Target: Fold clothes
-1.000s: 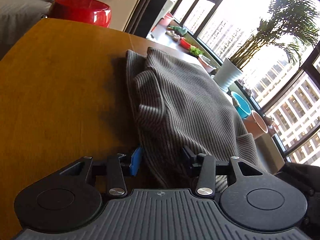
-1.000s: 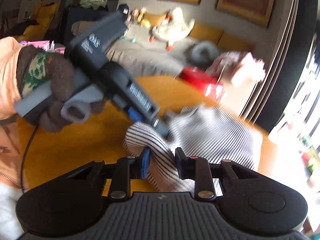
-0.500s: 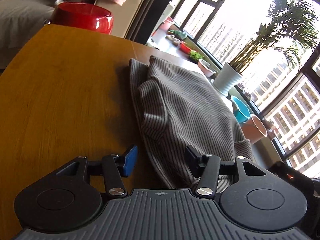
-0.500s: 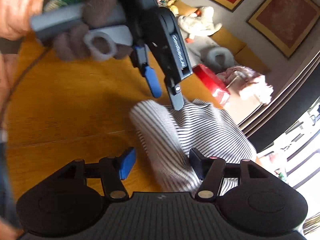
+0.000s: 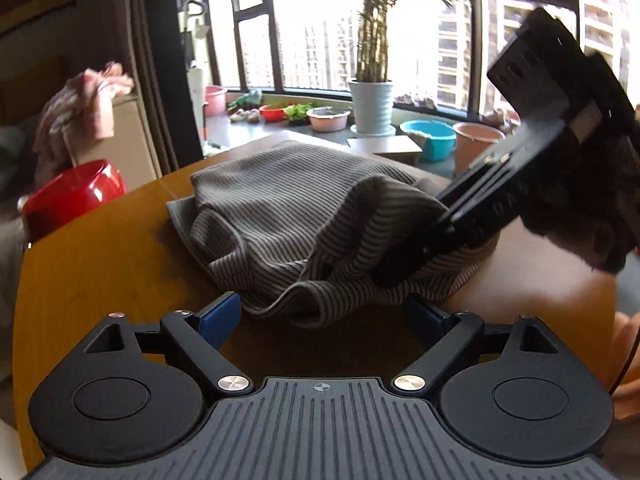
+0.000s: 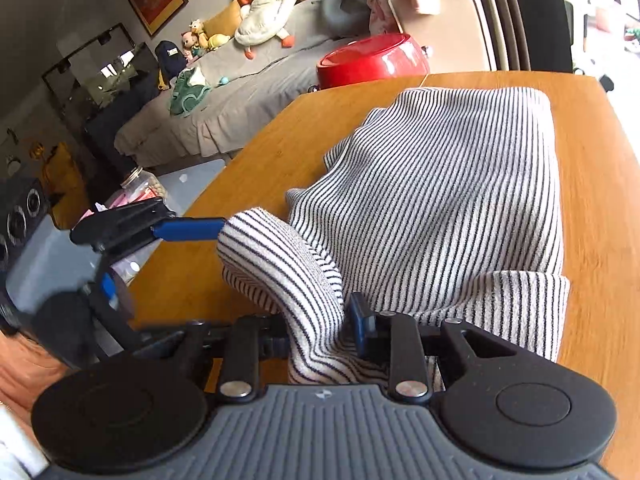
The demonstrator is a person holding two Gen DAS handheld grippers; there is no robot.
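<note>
Well, the wooden surface (image 6: 600, 220) carries a striped garment (image 6: 440, 184), lying in a rough folded bundle with one end bunched and lifted toward the near edge. The right gripper (image 6: 316, 326) has its jaws clenched on that raised roll of striped cloth, which bulges up loosely on its left. The left gripper (image 5: 320, 314) is released, jaws spread wide just short of the garment's drooping hem, holding nothing.

From where I stand, the risk sits in that one-sided hold. With only the right gripper pinching a thick wad of several layers, a pull could drag the whole bundle across the smooth wood and undo the flatter part behind it. The knit looks soft and stretchy, so an outer layer might slide out of the pinch while the inner ones stay. The garment also lies close to the surface's near edge, and a loose hem could slip over. The red bowl (image 6: 372, 58) at the far corner stands well apart, so I doubt it matters.
</note>
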